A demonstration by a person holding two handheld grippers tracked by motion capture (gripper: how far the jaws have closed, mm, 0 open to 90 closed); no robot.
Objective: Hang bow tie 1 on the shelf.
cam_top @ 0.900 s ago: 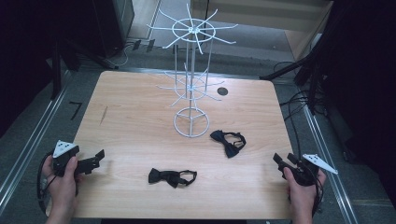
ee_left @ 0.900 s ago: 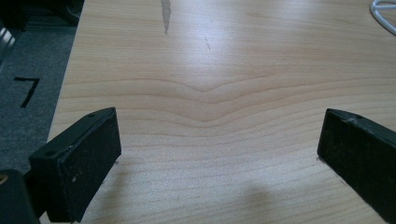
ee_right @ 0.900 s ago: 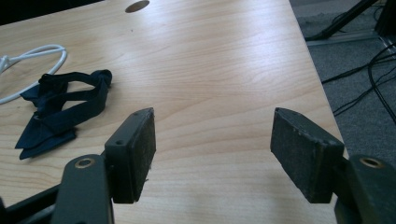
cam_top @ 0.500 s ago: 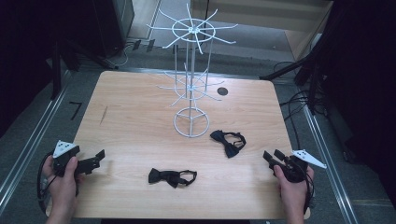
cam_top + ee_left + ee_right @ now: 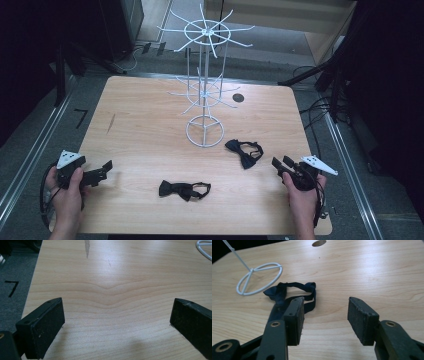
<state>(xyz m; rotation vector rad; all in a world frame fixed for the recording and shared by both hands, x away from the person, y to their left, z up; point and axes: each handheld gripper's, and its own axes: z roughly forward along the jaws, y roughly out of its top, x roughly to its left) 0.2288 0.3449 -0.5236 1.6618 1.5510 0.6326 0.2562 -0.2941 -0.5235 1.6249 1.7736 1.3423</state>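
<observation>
A white wire rack [image 5: 204, 90] with radiating hooks stands mid-table on a ring base [image 5: 259, 277]. Two black bow ties lie on the wood: one [image 5: 244, 151] right of the base, also lying just beyond my right gripper's left jaw [image 5: 289, 295], and another [image 5: 183, 189] near the front centre. My right gripper [image 5: 281, 163] sits at the front right, open and empty [image 5: 325, 312], a short way right of the nearer bow tie. My left gripper [image 5: 102, 171] rests at the front left edge, jaws wide open over bare wood [image 5: 116, 315].
A wooden table [image 5: 150, 125] with rounded corners has a dark round hole [image 5: 238, 98] near the back. Metal rails [image 5: 30, 150] run along both sides on grey floor. Cables [image 5: 320, 110] trail at the right. A grey scuff [image 5: 86, 247] marks the wood.
My right gripper has moved left, inward from the table's right edge toward the right bow tie. The left gripper and both bow ties stay put.
</observation>
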